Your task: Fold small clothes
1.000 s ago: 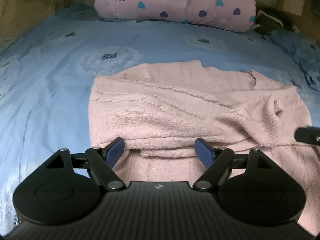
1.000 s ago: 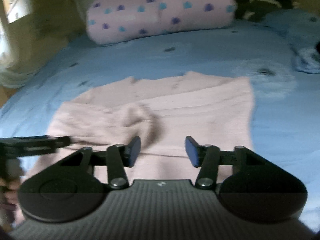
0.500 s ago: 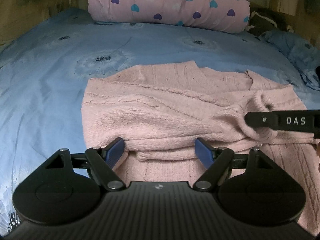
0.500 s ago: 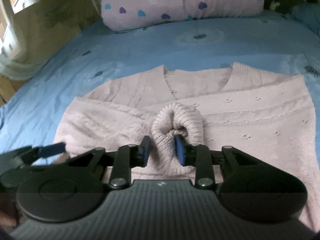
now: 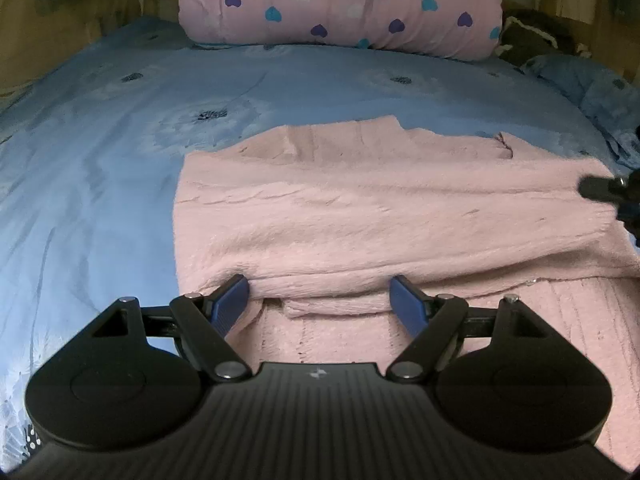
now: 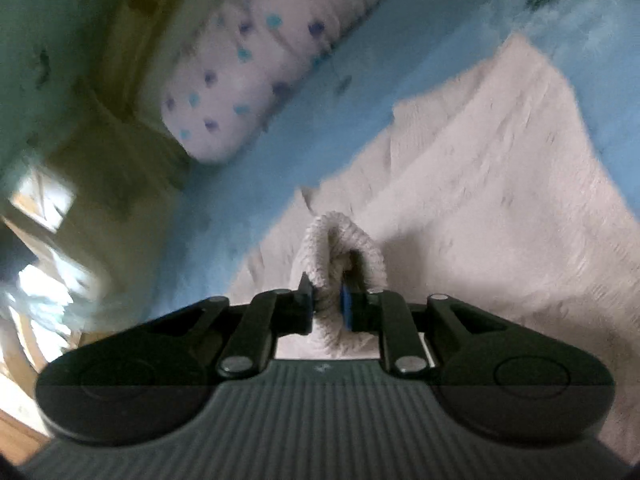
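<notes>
Sweater: pale pink knit sweater [image 5: 360, 216] lies flat on the blue bedsheet [image 5: 100, 168], near edge toward the cameras, one sleeve folded across the body.
Sleeve cuff: ribbed cuff [image 6: 340, 248] stands bunched up off the body of the sweater, in the right wrist view.
Right gripper: right gripper [image 6: 326, 306] has just been closing; blue pads now press narrow on the cuff, knit squeezed between them. View is rolled and blurred. In the left wrist view only its black tip [image 5: 600, 189] shows at the right edge, over the sweater's right side.
Left gripper: left gripper [image 5: 320, 300] stands wide, fingers apart. A folded lip of sweater lies between the blue pads [image 5: 230, 302]; whether either pad touches the knit, I cannot tell.
Bedding: pink rolled quilt [image 5: 340, 4] with blue and purple hearts lies across the far end of the bed, well apart from the sweater. A rumpled blue bundle [image 5: 592, 88] sits at far right.
</notes>
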Demonstrator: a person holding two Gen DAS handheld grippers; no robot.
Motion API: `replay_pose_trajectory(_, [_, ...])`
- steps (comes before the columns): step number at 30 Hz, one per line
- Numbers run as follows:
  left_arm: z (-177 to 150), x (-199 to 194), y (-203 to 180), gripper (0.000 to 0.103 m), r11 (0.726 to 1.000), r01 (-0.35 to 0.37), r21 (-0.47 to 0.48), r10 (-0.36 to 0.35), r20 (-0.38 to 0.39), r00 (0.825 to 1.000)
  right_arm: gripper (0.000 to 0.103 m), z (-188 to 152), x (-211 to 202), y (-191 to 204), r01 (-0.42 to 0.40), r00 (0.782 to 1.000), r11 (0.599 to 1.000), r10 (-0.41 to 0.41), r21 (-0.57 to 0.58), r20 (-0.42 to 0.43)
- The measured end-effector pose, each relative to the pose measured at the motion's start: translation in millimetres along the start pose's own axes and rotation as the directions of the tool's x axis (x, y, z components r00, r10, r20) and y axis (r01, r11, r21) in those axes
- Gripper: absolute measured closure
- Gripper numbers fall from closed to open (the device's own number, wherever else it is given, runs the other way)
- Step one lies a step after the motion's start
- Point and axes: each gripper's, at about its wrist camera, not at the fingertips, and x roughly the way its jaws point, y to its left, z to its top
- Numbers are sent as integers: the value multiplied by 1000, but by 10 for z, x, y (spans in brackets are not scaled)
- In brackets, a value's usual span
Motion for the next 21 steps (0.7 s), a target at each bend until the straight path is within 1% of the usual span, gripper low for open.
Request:
replay_pose_trajectory(1, [-4,6,-4,21,1000,-3,4,3,-2,1000,87,23,-41,-9,22,1000,1000,-21,-15,11])
replay_pose_trajectory(3, [-20,24,-14,21,1000,-5,7,6,-11,1000,87,39,-40,-35,108,994,992,-108,-63,1])
replay_pose_trajectory(5, [-31,25,-25,21,1000,-13,17,14,-9,1000,86,6,57,-79,191,978,973,-199,-130,-53])
replay_pose_trajectory(6, [-30,23,-21,21,1000,-13,17,13,-7,1000,85,-25,109,-92,199,974,966,-214,-167,-77])
replay_pose_trajectory(7, [-31,21,-13,21,1000,-13,13,13,-5,1000,83,-55,110,-79,195,974,962,-212,-189,-76])
replay_pose_trajectory(8, [-33,21,2,21,1000,-11,7,11,-5,1000,77,-61,90,-54,193,975,961,-210,-201,-70])
replay_pose_trajectory(9, [-32,22,17,21,1000,-9,0,9,-5,1000,66,-71,66,-19,191,976,959,-208,-210,-66])
replay_pose_trajectory(10, [-32,24,25,21,1000,-6,-8,6,-5,1000,58,-92,26,23,197,975,956,-214,-218,-57])
replay_pose_trajectory(11, [-31,21,34,21,1000,-3,-16,3,-4,1000,42,-106,-8,61,210,973,951,-226,-228,-47])
replay_pose_trajectory(12, [-32,17,41,21,1000,0,-24,0,-1,1000,35,-129,-49,112,230,969,942,-244,-245,-27])
replay_pose_trajectory(14, [-38,7,61,21,999,2,-32,-2,3,1000,34,-163,-96,187,259,965,922,-262,-289,26])
replay_pose_trajectory(16, [-47,-15,95,21,999,1,-39,-1,-2,1000,34,-173,-50,229,285,957,899,-288,-334,40])
replay_pose_trajectory(18, [-80,-55,161,21,998,7,-55,-8,-9,1000,34,-89,69,159,296,951,895,-309,-334,16])
replay_pose_trajectory(21, [-167,-127,336,21,995,26,-96,-28,-16,999,36,-66,251,132,264,957,917,-289,-298,-41])
